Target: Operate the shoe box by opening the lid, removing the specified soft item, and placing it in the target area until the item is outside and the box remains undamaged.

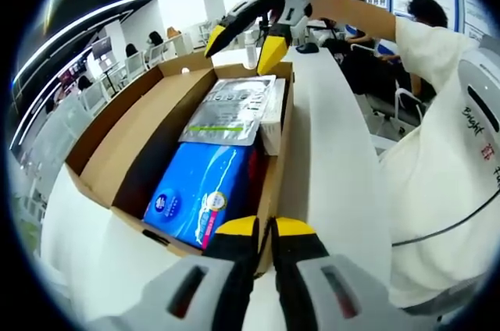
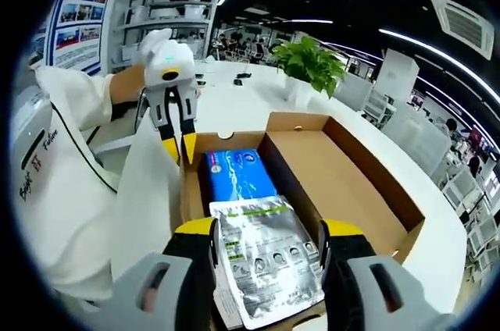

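An open cardboard shoe box (image 1: 129,140) lies on a white table, its lid folded flat to one side. Inside are a blue soft pack (image 1: 199,190) and a silver foil pack (image 1: 230,108) that leans on a white item (image 1: 273,120). My left gripper (image 1: 266,229) is shut on the box's near side wall. In the right gripper view it pinches the far corner of the box (image 2: 351,175), beside the blue pack (image 2: 238,175). My right gripper (image 2: 267,229) is open, its jaws straddling the silver pack (image 2: 266,268). From the left gripper view, the right gripper (image 1: 244,42) hovers over the box's far end.
The person holding the grippers, in a white shirt (image 1: 445,159), stands at the table's long side. A potted plant (image 2: 312,62) sits on the table beyond the box. Chairs (image 2: 414,132) and other people fill the room behind. Bare table (image 1: 328,151) runs beside the box.
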